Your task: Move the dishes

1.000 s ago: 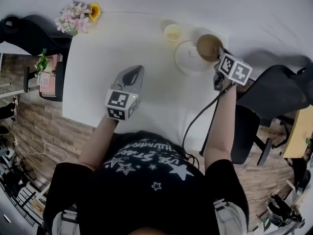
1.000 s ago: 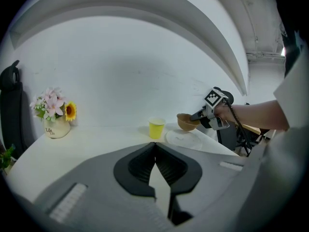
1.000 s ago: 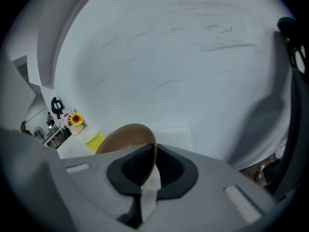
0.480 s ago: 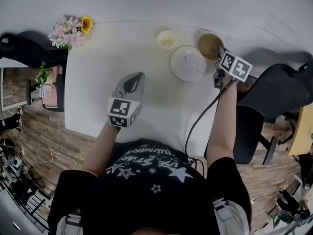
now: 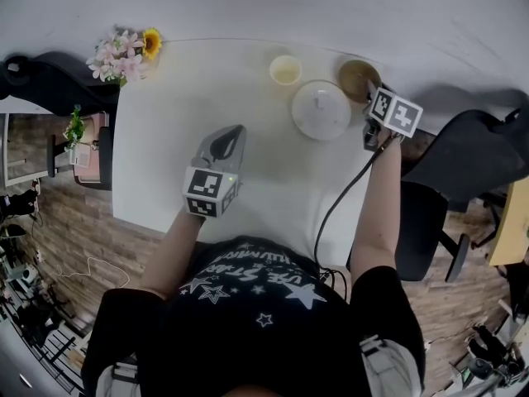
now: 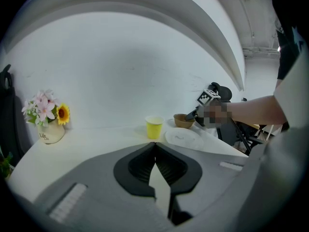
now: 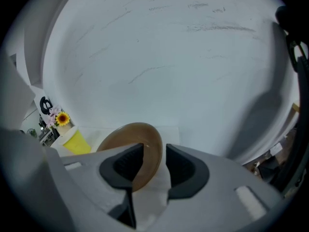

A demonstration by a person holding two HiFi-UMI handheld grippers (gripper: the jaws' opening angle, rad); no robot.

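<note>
At the far right corner of the worktop (image 5: 182,122) stands the brown bowl (image 5: 357,76), rim between the just-opened, non-pressing right claw (image 7: 154,156); judged rigid, light, chippable, best pinched at the rim; left claw (image 6: 154,151) closed, empty.

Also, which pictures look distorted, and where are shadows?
Head view: soft even light; the white table looks curved by the wide lens. Left gripper view: strong fisheye, black corners, a mosaic patch beside the brown bowl. Right gripper view: black corners, a grey shadow on the wall at right.
</note>
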